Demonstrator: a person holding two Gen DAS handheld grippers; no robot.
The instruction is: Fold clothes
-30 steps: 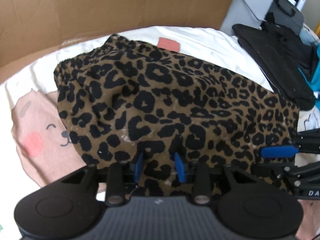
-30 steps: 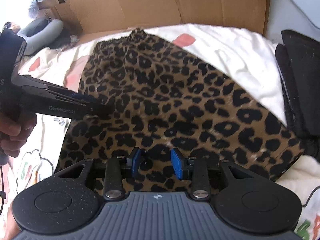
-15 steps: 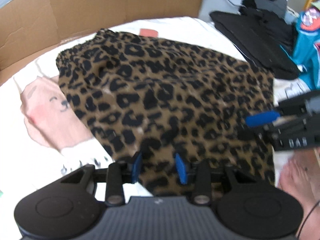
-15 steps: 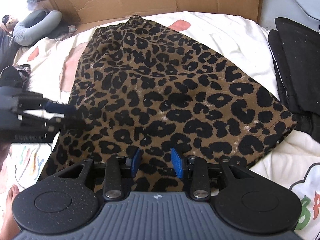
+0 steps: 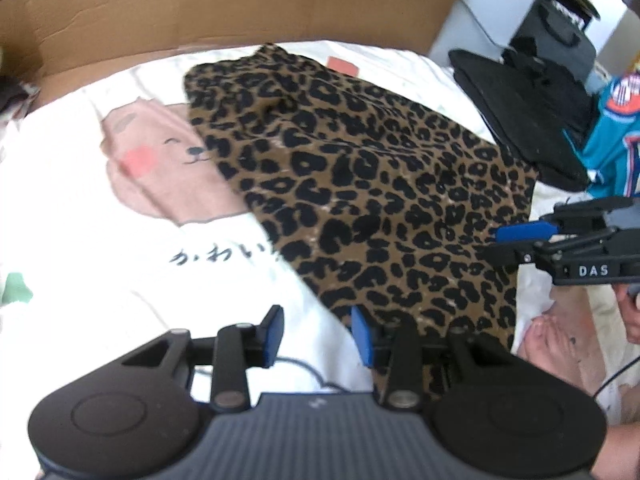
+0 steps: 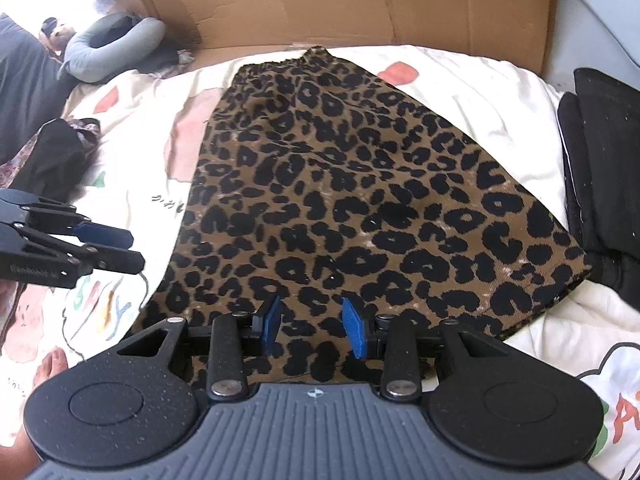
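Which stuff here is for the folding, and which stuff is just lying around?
For the folding: leopard-print skirt, left gripper, right gripper.

Just lying around: cardboard, black clothes, teal jersey, grey neck pillow, cartoon bedsheet.

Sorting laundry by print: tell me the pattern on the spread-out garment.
Leopard print, black spots on brown; the garment shows best in the right wrist view.
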